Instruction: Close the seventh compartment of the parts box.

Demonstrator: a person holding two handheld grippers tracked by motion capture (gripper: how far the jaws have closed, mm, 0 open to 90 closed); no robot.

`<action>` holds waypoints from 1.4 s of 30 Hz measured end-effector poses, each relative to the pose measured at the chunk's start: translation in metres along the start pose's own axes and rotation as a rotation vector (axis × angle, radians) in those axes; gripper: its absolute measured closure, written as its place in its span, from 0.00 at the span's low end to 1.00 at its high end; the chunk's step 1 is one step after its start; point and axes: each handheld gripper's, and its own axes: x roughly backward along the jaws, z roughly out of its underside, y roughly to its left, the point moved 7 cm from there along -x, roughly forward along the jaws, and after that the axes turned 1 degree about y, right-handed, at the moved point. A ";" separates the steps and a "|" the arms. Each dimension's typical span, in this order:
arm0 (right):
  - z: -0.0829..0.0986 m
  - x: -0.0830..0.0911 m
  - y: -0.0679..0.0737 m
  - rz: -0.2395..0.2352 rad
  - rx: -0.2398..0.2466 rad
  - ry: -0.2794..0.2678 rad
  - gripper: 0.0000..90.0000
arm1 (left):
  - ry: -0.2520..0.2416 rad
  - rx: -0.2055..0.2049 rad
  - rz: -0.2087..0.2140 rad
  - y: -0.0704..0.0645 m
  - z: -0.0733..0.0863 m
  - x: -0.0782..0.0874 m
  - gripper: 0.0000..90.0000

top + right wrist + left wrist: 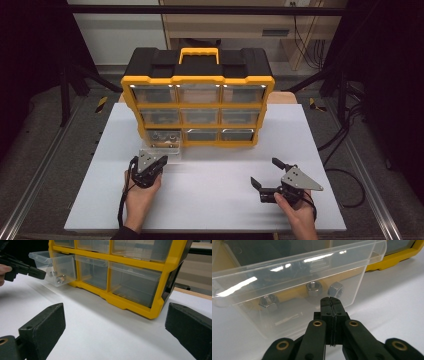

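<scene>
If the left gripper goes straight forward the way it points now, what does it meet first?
Most likely the clear front wall of the pulled-out drawer: the left gripper, jaws shut, points straight at it, near the hex nuts inside. Any remaining gap is hard to judge.

White table [210,200] is carrying a yellow & black drawer organizer [198,100] at its far middle, w/ bottom-left clear drawer [162,142] sticking out over the tabletop, hex nuts [313,288] lying inside.
</scene>
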 end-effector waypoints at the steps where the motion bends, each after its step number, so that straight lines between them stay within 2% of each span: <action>1: 0.000 0.000 0.000 0.000 0.001 -0.002 0.04 | 0.003 -0.002 -0.001 0.000 -0.001 -0.001 0.99; 5: 0.000 0.001 -0.001 0.003 -0.002 0.000 0.04 | 0.011 -0.003 -0.010 0.004 -0.002 -0.005 0.99; 11: -0.001 0.002 -0.002 0.007 0.000 -0.005 0.04 | 0.008 0.028 -0.009 0.010 -0.006 -0.011 0.99; 28: 0.000 0.003 -0.003 0.010 -0.003 -0.005 0.04 | 0.022 -0.003 -0.035 0.013 -0.016 -0.019 0.99; 31: 0.000 0.003 -0.002 0.008 -0.002 -0.007 0.04 | 0.035 -0.020 -0.037 0.014 -0.017 -0.019 0.99; 38: 0.000 0.003 -0.002 0.008 0.001 -0.003 0.04 | 0.035 -0.012 -0.033 0.016 -0.019 -0.023 0.99; 42: 0.000 0.002 -0.001 0.009 0.001 -0.001 0.04 | 0.052 -0.024 -0.033 0.018 -0.021 -0.024 0.99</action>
